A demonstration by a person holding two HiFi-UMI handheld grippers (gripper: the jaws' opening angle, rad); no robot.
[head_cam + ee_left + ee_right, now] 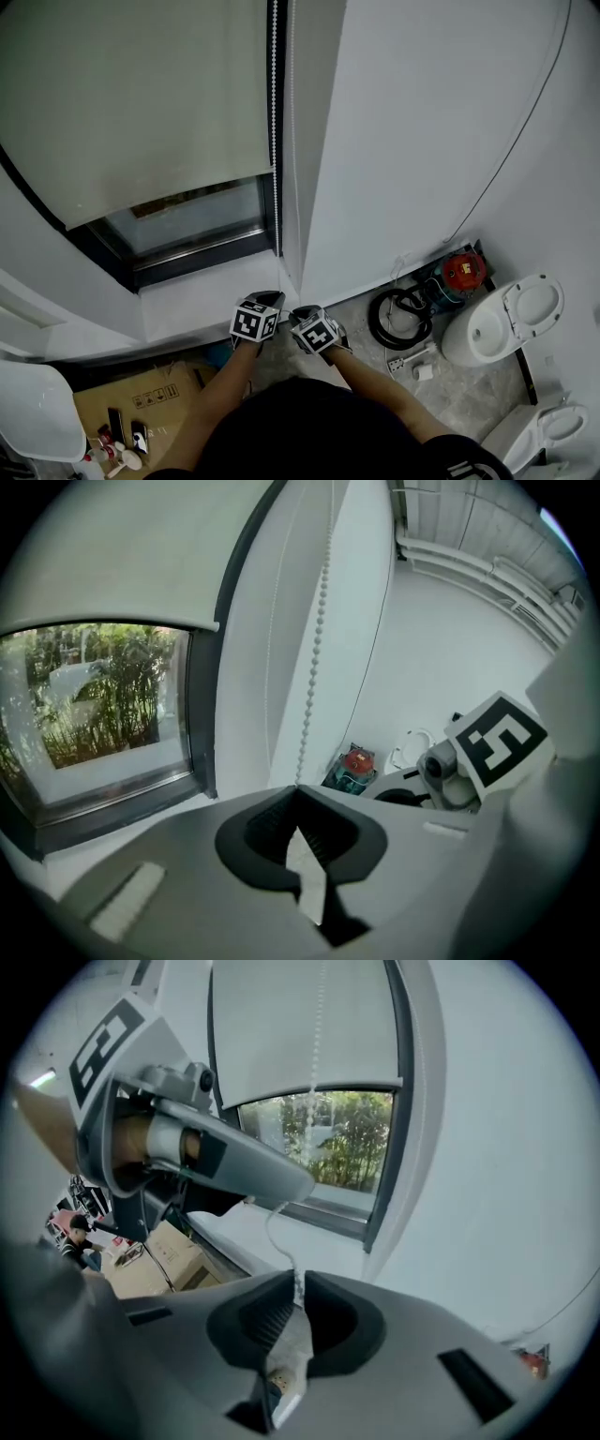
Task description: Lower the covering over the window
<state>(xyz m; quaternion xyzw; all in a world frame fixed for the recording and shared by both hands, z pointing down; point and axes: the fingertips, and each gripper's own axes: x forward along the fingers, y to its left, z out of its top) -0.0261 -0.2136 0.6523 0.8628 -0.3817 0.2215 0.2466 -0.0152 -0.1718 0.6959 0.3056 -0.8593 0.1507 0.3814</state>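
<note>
A pale roller blind (131, 103) hangs over most of the window (187, 220), leaving a strip of glass bare above the sill. Its white bead chain (274, 112) drops along the right side of the frame. In the left gripper view the chain (319, 639) runs down into my left gripper (298, 789), which is shut on it. The chain's lower loop (274, 1227) leads from the left gripper (286, 1185) into my right gripper (298, 1283), also shut on it. Both grippers (272, 300) (302, 315) sit side by side, low, just below the sill's right corner.
A white wall corner (309, 187) stands right of the chain. On the floor at the right are a toilet (497, 323), a black coiled hose (398, 319) and a red-topped canister (461, 272). A cardboard box (141, 403) lies at the lower left under the white sill (197, 300).
</note>
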